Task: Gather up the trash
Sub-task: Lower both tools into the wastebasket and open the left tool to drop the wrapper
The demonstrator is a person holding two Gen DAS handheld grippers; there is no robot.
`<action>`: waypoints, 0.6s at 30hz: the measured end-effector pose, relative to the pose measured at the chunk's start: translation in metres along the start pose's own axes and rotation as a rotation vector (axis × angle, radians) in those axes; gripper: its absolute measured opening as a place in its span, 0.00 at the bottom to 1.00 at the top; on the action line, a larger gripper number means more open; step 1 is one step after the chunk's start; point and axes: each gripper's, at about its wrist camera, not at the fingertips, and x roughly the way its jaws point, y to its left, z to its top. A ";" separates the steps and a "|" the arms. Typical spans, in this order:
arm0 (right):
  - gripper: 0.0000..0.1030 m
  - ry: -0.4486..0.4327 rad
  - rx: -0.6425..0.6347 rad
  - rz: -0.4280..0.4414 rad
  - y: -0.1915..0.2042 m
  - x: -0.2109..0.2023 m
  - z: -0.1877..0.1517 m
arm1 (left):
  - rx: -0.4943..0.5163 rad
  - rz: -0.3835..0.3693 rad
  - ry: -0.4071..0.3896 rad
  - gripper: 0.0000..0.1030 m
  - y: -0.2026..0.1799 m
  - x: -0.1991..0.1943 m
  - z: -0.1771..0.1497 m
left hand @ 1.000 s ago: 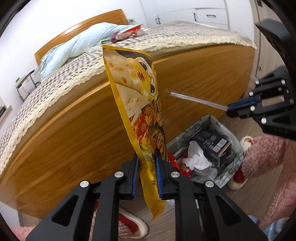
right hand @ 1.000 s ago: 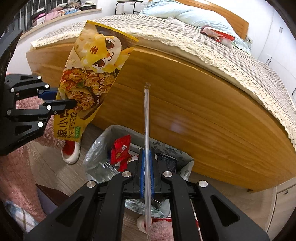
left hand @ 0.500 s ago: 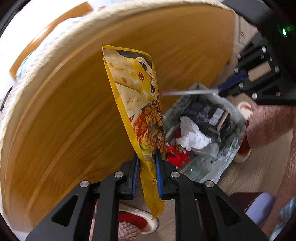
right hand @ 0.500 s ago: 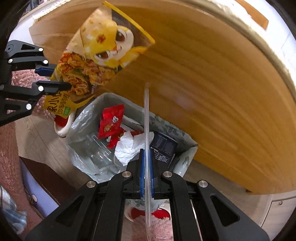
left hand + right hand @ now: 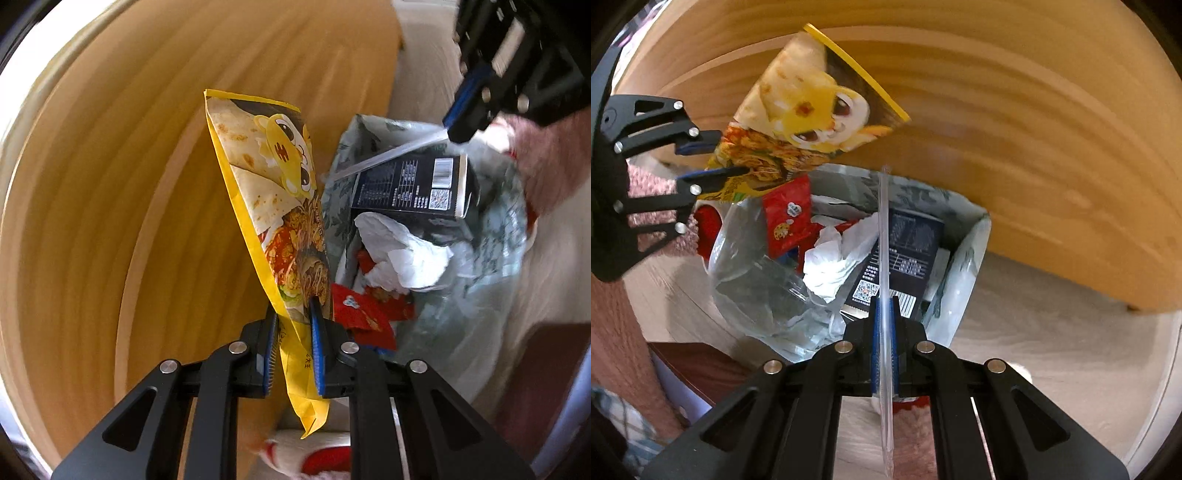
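1. The left gripper [image 5: 293,317] is clenched on the lower part of a yellow snack wrapper [image 5: 273,192], which stands up from the pads, just beside the trash bag's near rim rather than over its middle. The wrapper looks light, thin and crinkly; it is slick foil, so a pinch well in from the edge, as here, seems safest against slipping.
2. The trash bag [image 5: 964,258] sits on the floor against the wooden bed frame [image 5: 1034,147]. It already holds a red packet [image 5: 786,221], crumpled white tissue [image 5: 834,266] and a dark carton [image 5: 908,251]. Its soft plastic walls would likely fold if pushed.
3. The right gripper [image 5: 884,332] is shut tight on a clear plastic straw [image 5: 884,229], gripped partway along, its far end over the bag. It is nearly weightless, bendy and easily crushed.
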 end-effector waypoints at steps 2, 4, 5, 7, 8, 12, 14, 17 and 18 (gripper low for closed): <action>0.05 0.009 0.023 0.011 -0.003 0.001 -0.001 | 0.043 -0.004 0.013 0.13 -0.005 0.009 0.006; 0.05 0.020 0.051 0.018 -0.008 0.003 -0.004 | 0.079 -0.011 0.025 0.13 -0.011 0.017 0.012; 0.05 0.025 0.062 0.022 -0.010 0.004 -0.004 | 0.093 -0.009 0.031 0.13 -0.014 0.021 0.014; 0.05 0.036 0.089 0.033 -0.015 0.005 -0.006 | 0.122 -0.005 0.042 0.13 -0.018 0.028 0.019; 0.05 0.038 0.095 0.037 -0.017 0.006 -0.007 | 0.129 -0.005 0.049 0.13 -0.019 0.031 0.020; 0.05 0.041 0.124 0.060 -0.023 0.005 -0.008 | 0.184 0.003 0.077 0.13 -0.030 0.047 0.029; 0.05 0.048 0.142 0.058 -0.027 0.005 -0.010 | 0.203 -0.001 0.081 0.13 -0.035 0.052 0.031; 0.05 0.068 0.221 0.057 -0.038 0.009 -0.013 | 0.237 0.004 0.078 0.13 -0.043 0.056 0.034; 0.05 0.071 0.240 0.054 -0.040 0.011 -0.014 | 0.242 0.003 0.075 0.13 -0.045 0.056 0.036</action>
